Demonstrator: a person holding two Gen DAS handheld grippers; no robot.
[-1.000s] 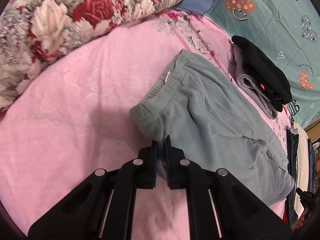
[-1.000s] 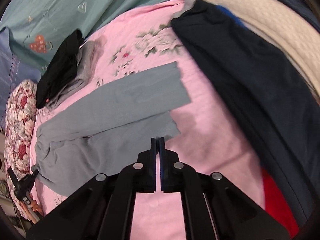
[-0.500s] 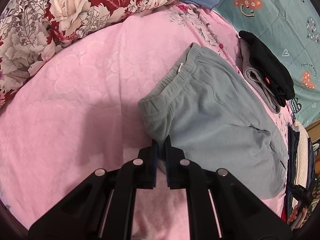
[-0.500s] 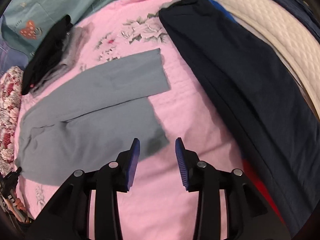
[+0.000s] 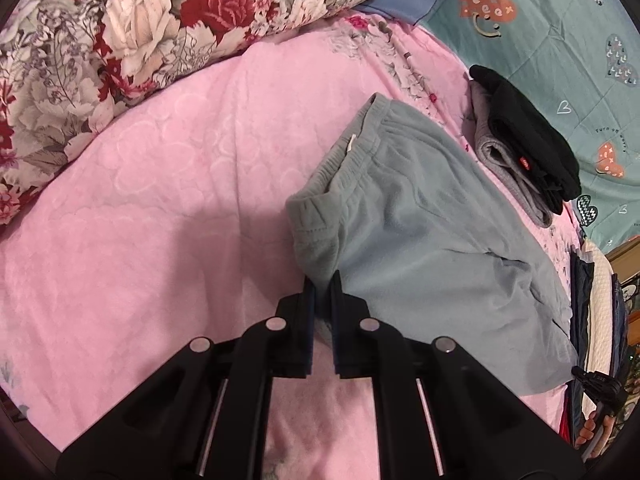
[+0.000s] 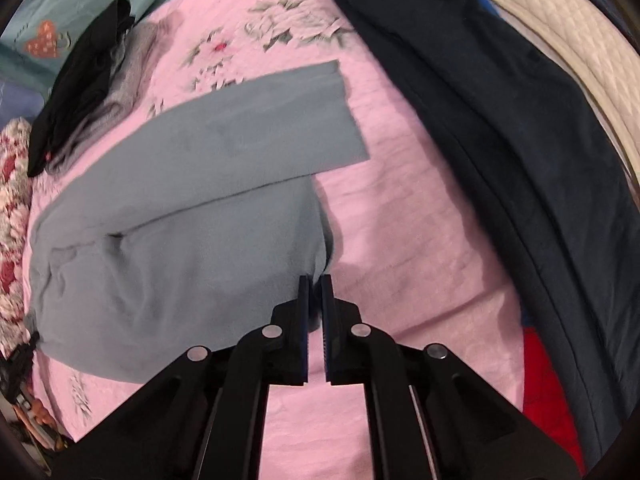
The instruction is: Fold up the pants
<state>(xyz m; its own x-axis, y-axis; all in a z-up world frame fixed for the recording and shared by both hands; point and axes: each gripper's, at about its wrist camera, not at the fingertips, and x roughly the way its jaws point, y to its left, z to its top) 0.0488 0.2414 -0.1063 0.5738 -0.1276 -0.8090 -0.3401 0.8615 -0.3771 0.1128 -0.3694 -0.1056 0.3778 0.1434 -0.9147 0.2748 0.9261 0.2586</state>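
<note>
Fingers (image 6: 308,292) pinch pants (image 6: 180,220) lengthwise.

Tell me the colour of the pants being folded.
Grey-blue fleece pants, clearest in the left wrist view.

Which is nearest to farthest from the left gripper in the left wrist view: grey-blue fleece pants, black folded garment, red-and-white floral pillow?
1. Grey-blue fleece pants: waistband corner between the left gripper pads.
2. Black folded garment: upper right, beyond the pants.
3. Red-and-white floral pillow: upper left, far edge.
</note>
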